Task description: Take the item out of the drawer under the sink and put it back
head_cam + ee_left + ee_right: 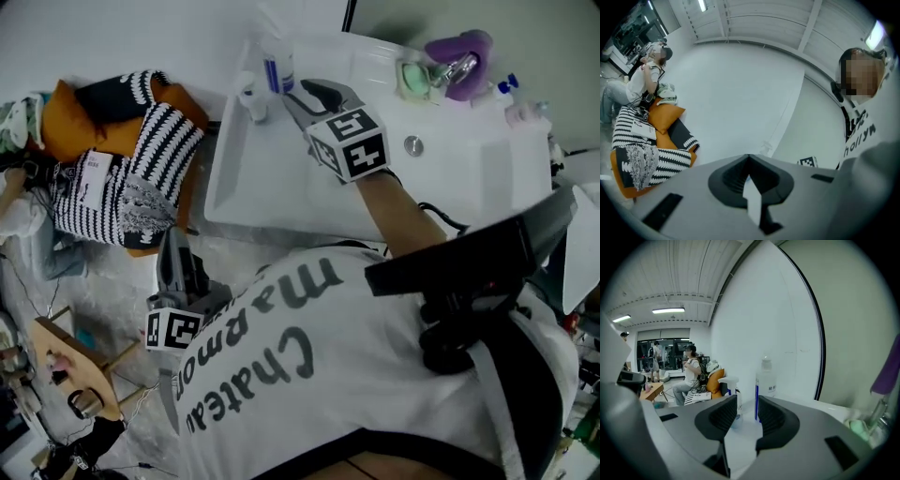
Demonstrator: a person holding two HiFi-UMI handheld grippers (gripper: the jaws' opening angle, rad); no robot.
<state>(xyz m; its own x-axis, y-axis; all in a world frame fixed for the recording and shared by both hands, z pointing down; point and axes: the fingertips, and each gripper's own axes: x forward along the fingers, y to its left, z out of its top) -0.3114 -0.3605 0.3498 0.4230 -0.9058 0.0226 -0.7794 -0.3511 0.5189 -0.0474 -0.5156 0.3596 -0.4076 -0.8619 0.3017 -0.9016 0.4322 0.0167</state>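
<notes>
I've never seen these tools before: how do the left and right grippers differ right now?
The left gripper has its jaws together; the right gripper has them apart, nothing between. The left sits low beside the person; the right reaches over the sink near two bottles. Both bear marker cubes.

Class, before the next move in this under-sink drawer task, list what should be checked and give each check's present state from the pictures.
1. Jaws of the right gripper apart, nothing gripped: ok.
2. Jaws of the left gripper together, empty: ok.
3. State of the drawer, open or closed: cannot tell; no view shows it.
4. Place of the item: cannot tell.
5. Clearance of the right gripper from the tall bottle and pump bottle on the sink: ok, near but apart.
</notes>
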